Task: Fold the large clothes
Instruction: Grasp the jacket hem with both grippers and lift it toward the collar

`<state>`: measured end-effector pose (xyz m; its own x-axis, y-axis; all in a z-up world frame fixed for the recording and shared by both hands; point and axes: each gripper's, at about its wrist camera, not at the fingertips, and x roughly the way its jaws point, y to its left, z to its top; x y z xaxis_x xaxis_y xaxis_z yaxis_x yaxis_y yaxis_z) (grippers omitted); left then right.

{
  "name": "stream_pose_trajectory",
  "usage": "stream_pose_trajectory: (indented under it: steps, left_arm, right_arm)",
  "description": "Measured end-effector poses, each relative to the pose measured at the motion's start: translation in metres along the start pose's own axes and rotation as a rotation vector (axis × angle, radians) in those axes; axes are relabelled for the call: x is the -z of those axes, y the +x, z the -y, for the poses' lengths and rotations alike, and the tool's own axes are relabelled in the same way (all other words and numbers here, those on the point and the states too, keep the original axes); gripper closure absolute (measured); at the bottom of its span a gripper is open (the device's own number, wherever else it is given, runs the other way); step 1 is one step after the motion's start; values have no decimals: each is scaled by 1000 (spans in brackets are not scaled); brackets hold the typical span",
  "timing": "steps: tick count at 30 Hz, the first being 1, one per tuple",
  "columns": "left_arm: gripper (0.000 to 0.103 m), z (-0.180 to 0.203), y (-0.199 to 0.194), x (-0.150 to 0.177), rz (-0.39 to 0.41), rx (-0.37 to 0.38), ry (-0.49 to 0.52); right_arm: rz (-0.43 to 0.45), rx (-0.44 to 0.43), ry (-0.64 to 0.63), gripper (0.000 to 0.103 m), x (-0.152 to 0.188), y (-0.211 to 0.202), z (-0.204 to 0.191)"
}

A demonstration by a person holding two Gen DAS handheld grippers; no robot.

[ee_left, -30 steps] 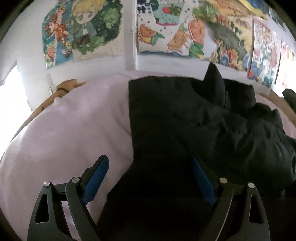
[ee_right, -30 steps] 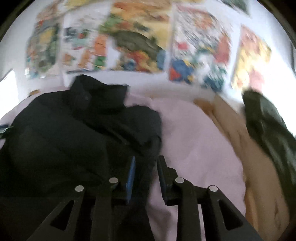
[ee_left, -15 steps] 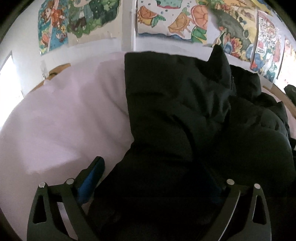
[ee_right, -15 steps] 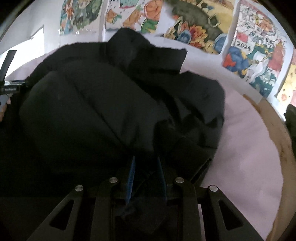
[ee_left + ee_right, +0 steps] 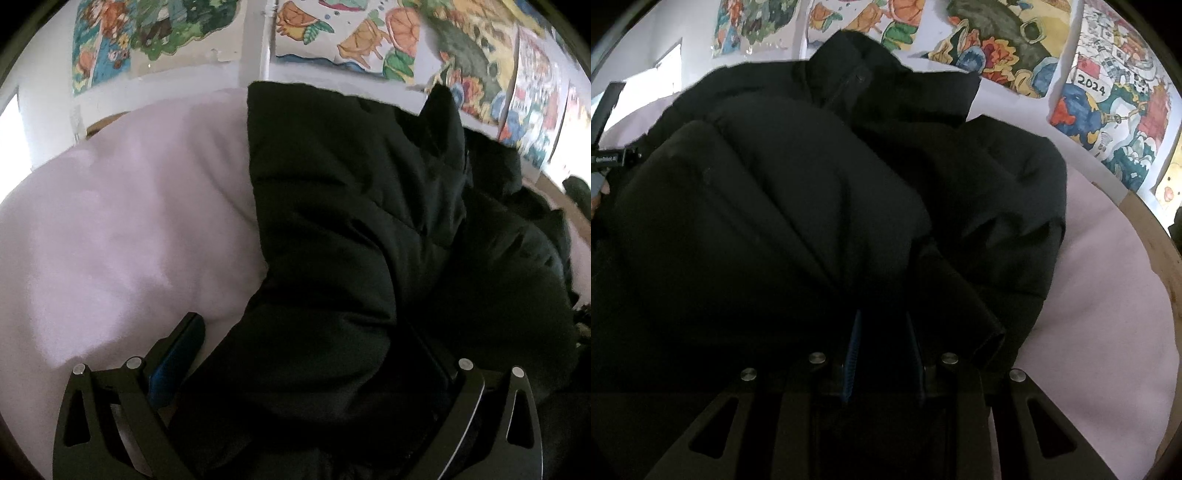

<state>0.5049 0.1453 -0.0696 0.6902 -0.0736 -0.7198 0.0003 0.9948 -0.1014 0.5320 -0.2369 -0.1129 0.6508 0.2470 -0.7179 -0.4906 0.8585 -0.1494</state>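
A large black puffer jacket (image 5: 351, 221) lies on a pink sheet (image 5: 129, 240), its collar toward the wall. My left gripper (image 5: 306, 343) is open, its fingers spread wide with the jacket's near edge bulging between them; the blue left pad (image 5: 177, 354) shows, the right pad is hidden by cloth. In the right wrist view the jacket (image 5: 775, 203) fills the frame. My right gripper (image 5: 882, 332) is shut on a fold of the jacket, its pads close together with black cloth between them.
Colourful posters (image 5: 351, 29) hang on the white wall behind. A wooden bed rim (image 5: 1156, 236) curves along the right. The left gripper's body (image 5: 605, 147) shows at the left edge of the right wrist view. A dark garment (image 5: 580, 192) lies far right.
Both grippers moved forward over the jacket. The right gripper took a fold of the jacket between its pads. The jacket's near edge pushed up between the left fingers.
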Motion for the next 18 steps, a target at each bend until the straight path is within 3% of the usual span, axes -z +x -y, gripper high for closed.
stream_pose_trajectory:
  steps: [4, 6, 7, 8, 13, 15, 18]
  left_arm:
    - [1, -8, -26, -13, 4, 4, -77]
    - [1, -9, -42, -21, 43, 10, -97]
    - [1, -11, -52, -26, 73, 23, -107]
    - [1, -10, -60, -31, 99, 36, -113]
    - [1, 16, -70, -59, 157, 63, -45]
    - [1, 36, -58, -74, 165, 90, 15]
    - [1, 62, -26, -99, 129, 139, 87]
  right_arm:
    - [-36, -68, 76, 75, -8, -11, 16]
    - [-45, -106, 134, 59, -14, -20, 26]
    - [-33, -125, 163, 40, -16, -25, 30]
    - [-7, -149, 194, 31, -20, -33, 35]
    - [76, -150, 231, 29, -50, -54, 47]
    - [105, -148, 257, 23, -68, -53, 53]
    - [125, -131, 314, 22, -96, -41, 65]
